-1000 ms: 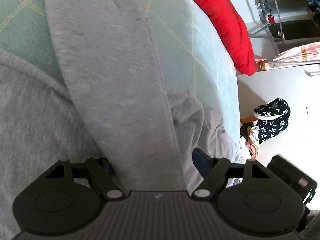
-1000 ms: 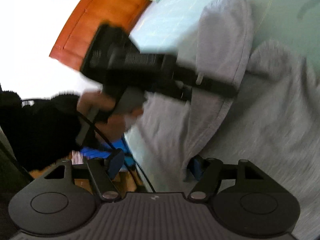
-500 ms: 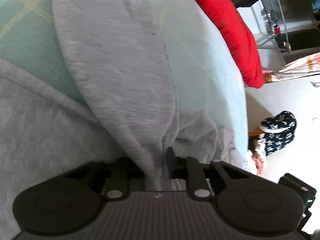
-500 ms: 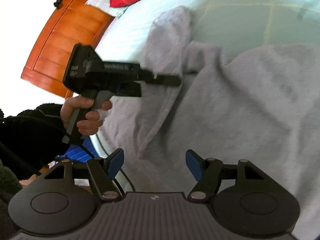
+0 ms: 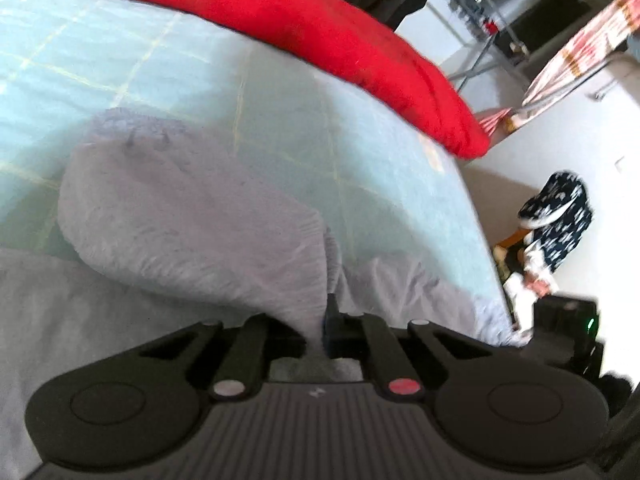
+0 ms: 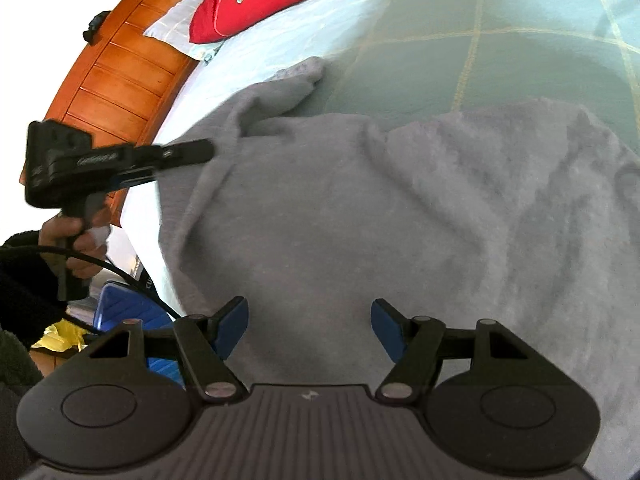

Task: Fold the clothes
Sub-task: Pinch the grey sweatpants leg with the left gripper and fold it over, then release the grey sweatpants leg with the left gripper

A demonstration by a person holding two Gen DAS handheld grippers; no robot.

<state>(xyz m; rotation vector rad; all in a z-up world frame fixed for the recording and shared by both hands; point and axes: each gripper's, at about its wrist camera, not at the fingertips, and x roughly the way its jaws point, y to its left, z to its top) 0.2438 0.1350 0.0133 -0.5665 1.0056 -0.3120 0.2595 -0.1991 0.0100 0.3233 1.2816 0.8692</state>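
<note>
A grey sweatshirt (image 6: 360,240) lies spread across a bed covered by a pale blue-green sheet (image 5: 160,72) with thin yellow grid lines. The left gripper (image 5: 325,326) has its jaws pressed together on the edge of one grey sleeve (image 5: 192,220), pinching the fabric so that the sleeve rises in a fold off the sweatshirt's body. In the right wrist view the same gripper shows from the side, at the sweatshirt's left edge, held by a person's hand (image 6: 74,236) in a dark sleeve (image 6: 24,280). The right gripper (image 6: 306,326) is above the lower part of the sweatshirt with its blue-padded jaws spread wide and nothing between them. Beyond the sweatshirt, at the far side of the bed, lies a red pillow (image 5: 300,28); past it, in the right wrist view, stands an orange wooden headboard (image 6: 120,72). Beside the bed, right of the sweatshirt in the left wrist view, a dark star-patterned slipper (image 5: 558,212) sits on a pale floor (image 5: 560,128).
</note>
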